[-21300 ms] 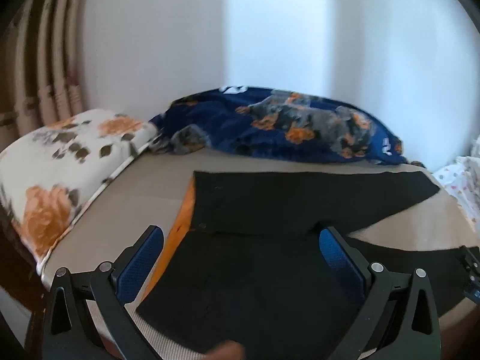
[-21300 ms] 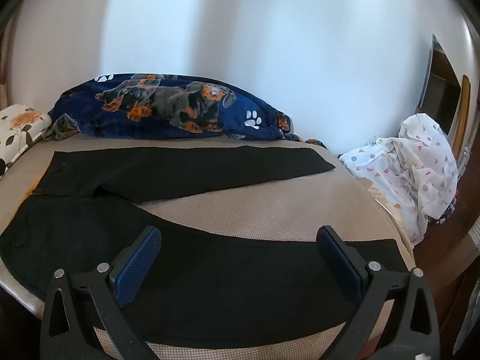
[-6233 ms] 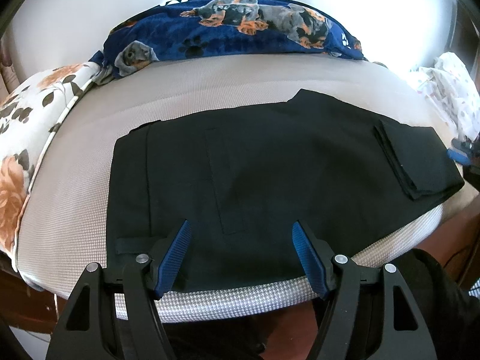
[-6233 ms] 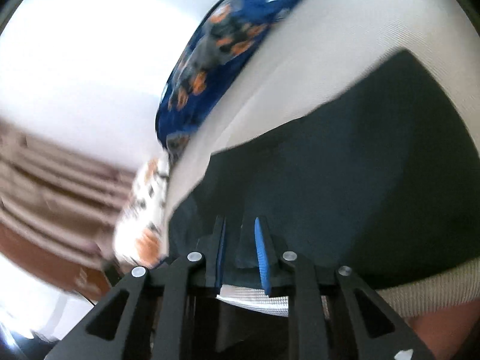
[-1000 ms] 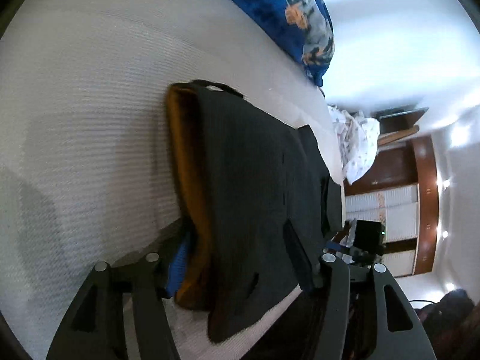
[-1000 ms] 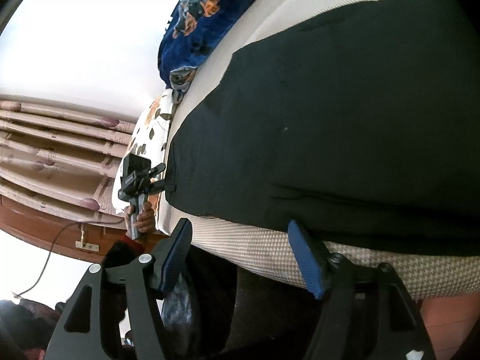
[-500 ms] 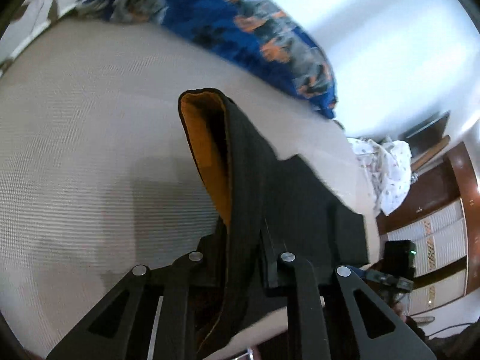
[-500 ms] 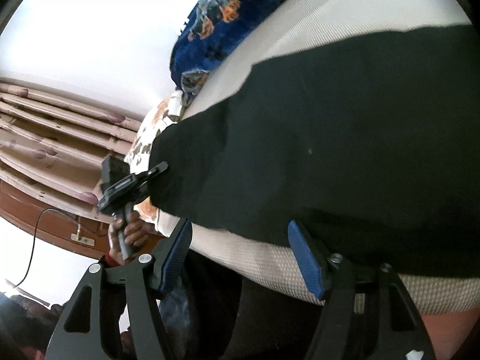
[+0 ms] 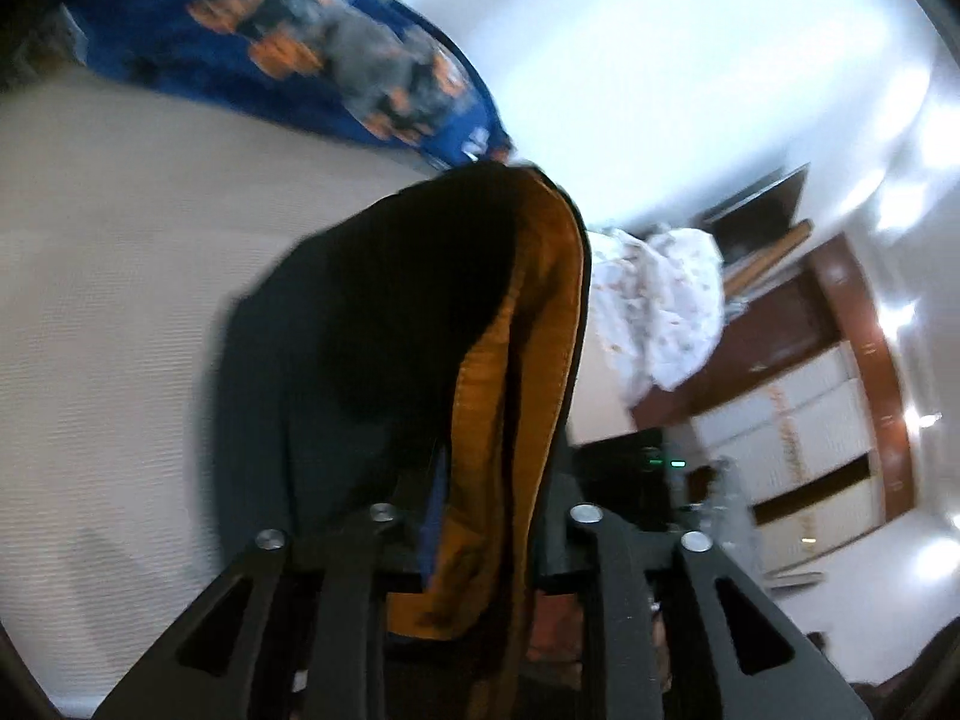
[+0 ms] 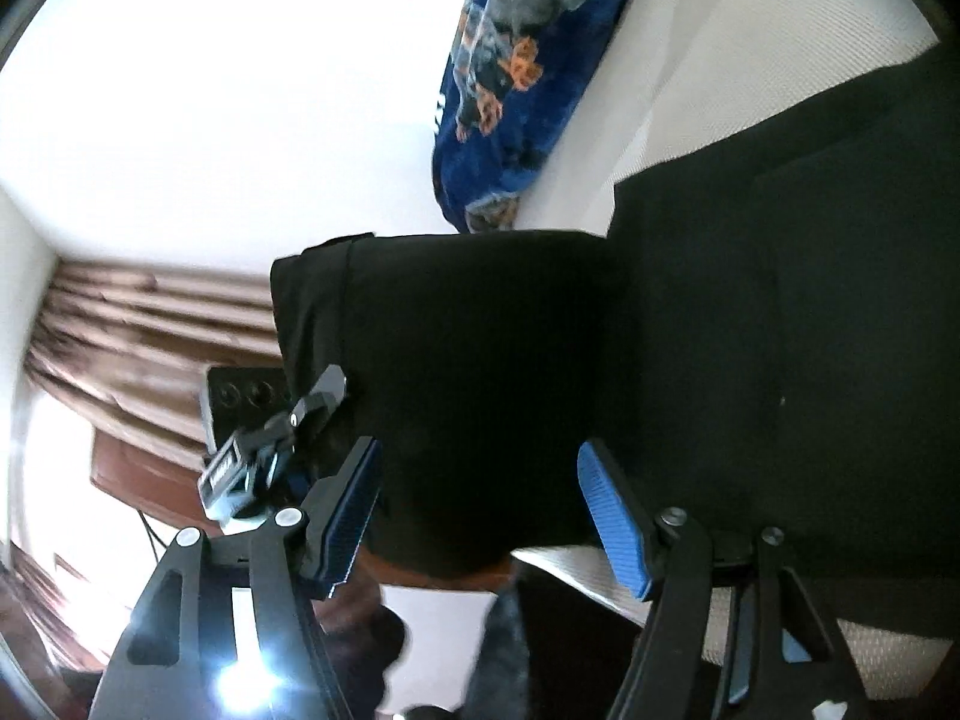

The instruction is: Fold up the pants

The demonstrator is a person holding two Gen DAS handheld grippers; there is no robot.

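Black cloth, orange lining: the pants (image 9: 384,324) are limp fabric, already doubled into a shorter stack on the bed (image 9: 108,276). Waistband end is raised off the mattress and arches over toward the rest of the stack, lining (image 9: 528,324) facing out along the lifted edge.

Left gripper (image 9: 480,516): fingers nearly together, clamped on the bunched waistband layers. The jaws have just eased slightly wider, with the cloth between them and the grip holding. The right wrist view shows this gripper at the lifted flap's outer corner.

Right gripper (image 10: 480,516): fingers (image 10: 612,516) well apart, nothing pressed between them. It hangs at the near edge of the bed, the draped flap in front of it.

Handling, as judged:
- Soft, light, no stiffness. The flap sags from the one pinch point and will not hold a straight edge unaided.
- Several layers in the pinch. The smooth lining may let inner layers slip, so a firm bite close to the thick waistband seam looks safest.
- One-corner hold lets the free corner trail and skew the fold. The right gripper looks well placed to take the near corner of the same edge.
- Nothing fragile here. The main risk is a crooked, rumpled stack.

Blue dog-print blanket (image 9: 336,60) lies at the far side of the bed, clear of the pants.
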